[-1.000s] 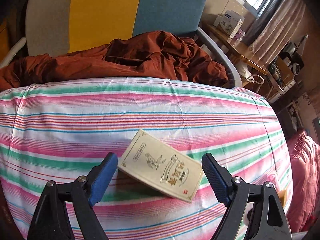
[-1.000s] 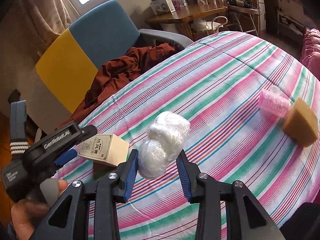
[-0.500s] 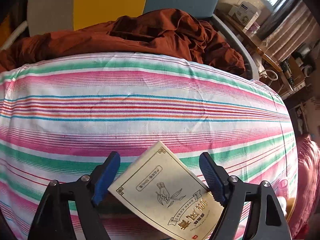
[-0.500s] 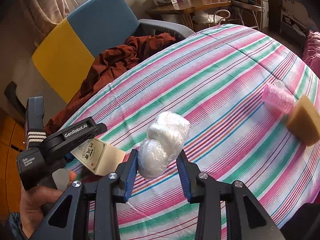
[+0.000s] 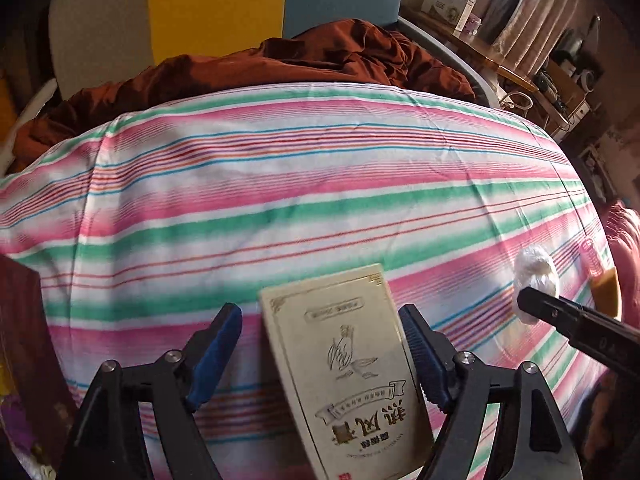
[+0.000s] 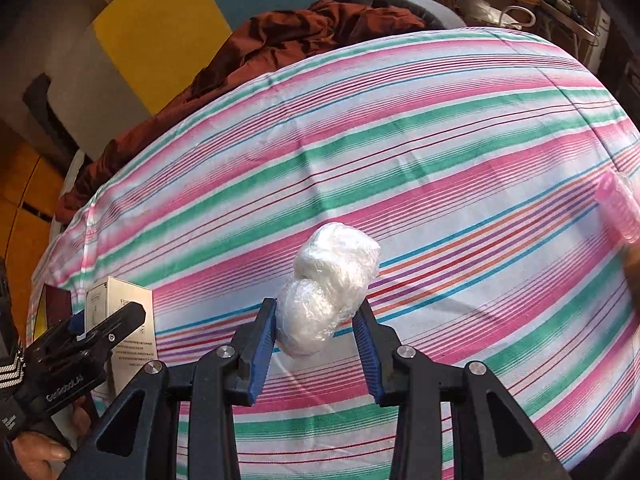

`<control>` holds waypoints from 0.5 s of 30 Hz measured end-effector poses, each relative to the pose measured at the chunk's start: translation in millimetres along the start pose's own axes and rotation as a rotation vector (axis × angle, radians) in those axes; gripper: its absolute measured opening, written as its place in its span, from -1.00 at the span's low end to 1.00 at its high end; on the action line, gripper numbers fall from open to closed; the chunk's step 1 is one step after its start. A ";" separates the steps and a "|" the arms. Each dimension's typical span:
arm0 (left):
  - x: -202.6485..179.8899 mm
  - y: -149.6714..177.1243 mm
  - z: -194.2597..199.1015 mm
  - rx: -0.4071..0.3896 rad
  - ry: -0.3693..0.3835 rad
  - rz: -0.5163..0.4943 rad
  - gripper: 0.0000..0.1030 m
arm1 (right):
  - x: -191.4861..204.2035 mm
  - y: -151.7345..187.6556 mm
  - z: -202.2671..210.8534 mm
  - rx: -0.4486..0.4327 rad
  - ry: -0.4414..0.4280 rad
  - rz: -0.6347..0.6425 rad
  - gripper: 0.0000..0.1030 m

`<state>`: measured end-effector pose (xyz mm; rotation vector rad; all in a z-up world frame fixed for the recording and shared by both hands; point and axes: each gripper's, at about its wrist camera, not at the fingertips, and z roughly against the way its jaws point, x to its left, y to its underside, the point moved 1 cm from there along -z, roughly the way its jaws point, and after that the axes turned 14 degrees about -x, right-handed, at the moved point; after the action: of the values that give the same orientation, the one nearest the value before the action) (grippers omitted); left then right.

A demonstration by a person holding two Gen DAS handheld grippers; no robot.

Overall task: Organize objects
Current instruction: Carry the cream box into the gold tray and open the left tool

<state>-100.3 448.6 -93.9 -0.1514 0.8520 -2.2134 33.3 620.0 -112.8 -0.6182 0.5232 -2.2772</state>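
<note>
A: Since the earlier frame, the cream box (image 5: 344, 376) had turned upright between the left gripper (image 5: 320, 348)'s jaws, lower centre; the right pad touched it, the left stood apart.

B: And the right gripper (image 6: 316, 328)?

A: Clamped on the white wrapped bundle (image 6: 328, 284), centre frame, above the striped sheet (image 6: 440, 140).

B: Progress?

A: Early, apparently. The pink roller (image 6: 618, 208), right edge, remained unsorted.

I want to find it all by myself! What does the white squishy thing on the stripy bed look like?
Look at the big bed with the pink, green and white striped sheet. Near its front edge, between the blue pads of the right gripper, sits a lumpy white bundle wrapped in crinkly clear plastic. It is soft and round, unlike the flat cream cardboard box or the ribbed pink plastic roller.
</note>
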 end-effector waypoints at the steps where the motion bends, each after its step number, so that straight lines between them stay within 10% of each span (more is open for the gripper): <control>1: 4.5 6.5 8.2 -0.009 -0.001 -0.001 0.60 | 7.5 2.3 -2.3 0.010 -0.015 0.034 -0.26; 15: -17.0 17.6 36.4 -0.111 -0.025 -0.235 0.64 | 40.6 18.3 -17.4 0.049 -0.028 0.219 -0.26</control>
<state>-64.7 432.1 -74.2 -0.3476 0.9859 -2.3759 7.4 581.8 -125.1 -0.5403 0.4946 -2.0663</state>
